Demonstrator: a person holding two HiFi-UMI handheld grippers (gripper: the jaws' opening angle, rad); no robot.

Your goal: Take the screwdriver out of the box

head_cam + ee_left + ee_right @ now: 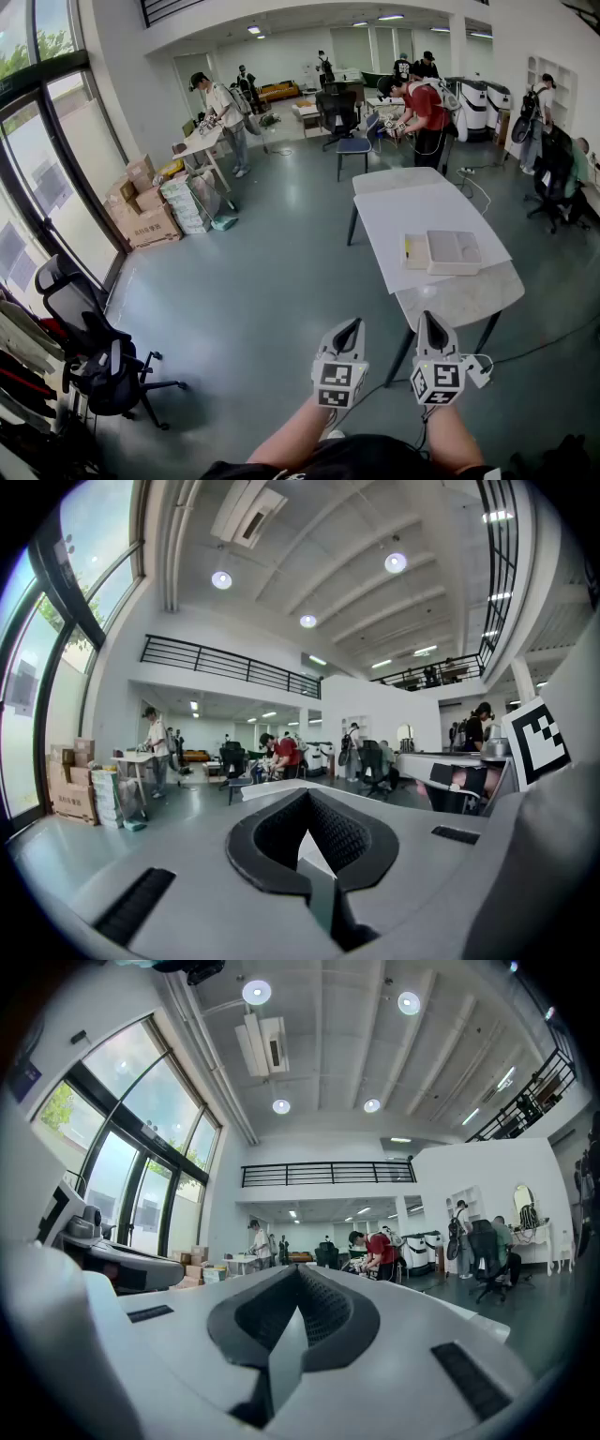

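Hovering level and side by side, the left gripper [349,324] and right gripper [429,318] are pressing their jaws together on nothing. The white box [455,251] is sitting on the white table [394,211], well apart from both. A small yellow thing [409,249] is showing at its left edge, too small to identify as the screwdriver.

The left claw [348,324] and right claw [429,319] point level side by side, jaws apparently closed.
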